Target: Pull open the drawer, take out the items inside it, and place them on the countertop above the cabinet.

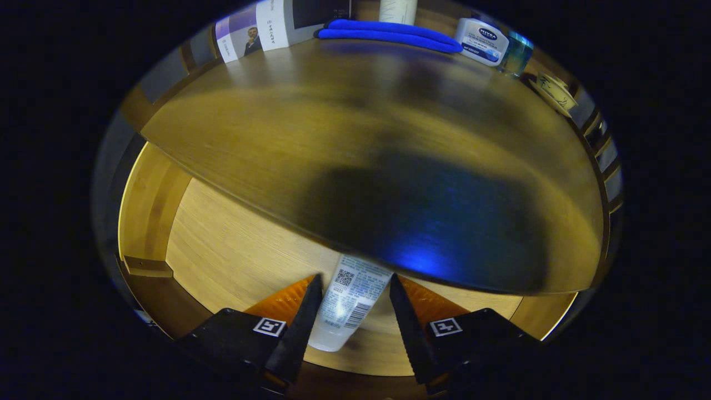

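The drawer (222, 250) stands pulled open below the dark wooden countertop (333, 122), showing its pale wood floor and left wall. A white tube (347, 303) with printed codes lies on the drawer floor, its far end hidden under the countertop's front edge. My gripper (355, 278) is open and straddles the tube. The left finger (303, 316) is close against the tube's side, and the right finger (405, 316) stands a little apart from it. The tube's capped end points back toward me, between the fingers.
At the back of the countertop lie a folded blue cloth (389, 33), a white jar (482, 41), a teal glass (516, 53), a white bottle (397, 10) and a printed box (261, 28). A small card (555, 91) rests at the right. A dark shadow covers the countertop's front.
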`<state>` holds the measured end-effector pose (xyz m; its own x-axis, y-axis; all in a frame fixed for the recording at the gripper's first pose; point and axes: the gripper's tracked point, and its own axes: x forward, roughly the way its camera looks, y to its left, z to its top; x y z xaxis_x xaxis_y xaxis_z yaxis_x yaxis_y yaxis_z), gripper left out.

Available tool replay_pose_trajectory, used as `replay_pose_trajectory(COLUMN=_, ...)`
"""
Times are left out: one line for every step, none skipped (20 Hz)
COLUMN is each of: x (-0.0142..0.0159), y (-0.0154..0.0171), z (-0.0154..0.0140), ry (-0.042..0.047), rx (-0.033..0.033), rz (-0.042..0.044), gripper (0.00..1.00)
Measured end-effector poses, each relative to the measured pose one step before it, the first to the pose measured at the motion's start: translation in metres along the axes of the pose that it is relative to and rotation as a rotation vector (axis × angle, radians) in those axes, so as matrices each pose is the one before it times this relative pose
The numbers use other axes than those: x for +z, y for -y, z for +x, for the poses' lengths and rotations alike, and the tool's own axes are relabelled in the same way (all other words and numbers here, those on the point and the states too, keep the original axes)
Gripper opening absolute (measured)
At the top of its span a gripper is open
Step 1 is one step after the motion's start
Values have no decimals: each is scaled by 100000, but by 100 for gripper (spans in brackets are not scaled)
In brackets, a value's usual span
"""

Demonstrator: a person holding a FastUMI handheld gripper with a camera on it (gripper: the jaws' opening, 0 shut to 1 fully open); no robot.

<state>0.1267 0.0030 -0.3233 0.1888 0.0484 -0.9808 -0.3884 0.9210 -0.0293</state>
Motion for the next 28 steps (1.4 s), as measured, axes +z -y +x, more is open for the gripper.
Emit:
replay_pose_trajectory(x=-500, y=-181, z=211, ry=-1354, rx=303, rz=-526, gripper=72)
replay_pose_trajectory(x=-232, y=-162, z=125, ry=-649, rx=120, rz=-780, gripper=65)
replay_pose_trajectory(x=177, y=-60, z=53, ry=874, rx=166, rz=-1208, gripper=58)
replay_pose_trajectory(x=16, y=-193, z=-102, ry=400, rx=346, rz=-518, gripper=58)
replay_pose_trajectory(x=62, y=-28, z=-432, ry=-205, rx=362, rz=-886, gripper=53)
replay_pose_trajectory(x=-163, y=19, z=179, ry=608, rx=358, rz=-1397, gripper=49)
replay_pose_trajectory(x=-74, y=-112, z=-59, ry=12, rx=423, rz=-1482, gripper=49)
replay_pose_trajectory(x=-235, y=-430, z=-76, ry=-219, rx=1031, rz=-1343, gripper=49)
replay_pose_trajectory(x=-75, y=-456, z=-228, ry=-45, rx=1106, rz=-1106, gripper=49)
replay_pose_trajectory(x=-18, y=-278, z=-278, ry=788, rx=644, rz=-798, gripper=49)
replay_pose_trajectory(x=296, y=-178, z=-275, ry=1239, rx=479, rz=-407, gripper=49)
replay_pose_trajectory(x=266, y=-275, z=-400, ry=1085, rx=736, rz=-222, gripper=49)
replay_pose_trajectory(x=182, y=-197, z=-445, ry=865, rx=812, rz=-213, gripper=49)
replay_pose_trajectory(x=-29, y=-210, z=-355, ry=776, rx=591, rz=-823, gripper=49)
replay_pose_trajectory(x=16, y=-145, z=-439, ry=764, rx=127, rz=-1029, gripper=49)
replay_pose_trajectory(x=4, y=-176, z=-434, ry=992, rx=177, rz=-1121, gripper=49)
replay_pose_trajectory(x=84, y=-313, z=-565, ry=914, rx=614, rz=-916, gripper=49)
replay_pose_trajectory(x=207, y=-483, z=-553, ry=1304, rx=724, rz=-504, gripper=49)
replay_pose_trajectory(x=166, y=-268, z=-637, ry=1482, rx=749, rz=-428, gripper=49)
replay_pose_trajectory(x=65, y=-279, z=-625, ry=1283, rx=863, rz=-317, gripper=49)
replay_pose_trajectory(x=198, y=-412, z=-594, ry=1324, rx=1039, rz=-368, gripper=49)
replay_pose_trajectory(x=5, y=-432, z=-648, ry=1042, rx=994, rz=-870, gripper=49)
replay_pose_trajectory(x=78, y=-373, z=-715, ry=1039, rx=611, rz=-1201, gripper=49)
replay_pose_trajectory(x=-10, y=-272, z=-660, ry=1240, rx=396, rz=-1306, gripper=49)
replay_pose_trajectory(x=160, y=-288, z=-608, ry=1511, rx=609, rz=-1058, gripper=49)
replay_pose_trajectory(x=137, y=-467, z=-745, ry=1742, rx=730, rz=-299, gripper=49)
replay_pose_trajectory(x=287, y=-362, z=-761, ry=1797, rx=960, rz=-31, gripper=49)
replay_pose_trajectory(x=214, y=-478, z=-773, ry=1662, rx=1036, rz=-99, gripper=49)
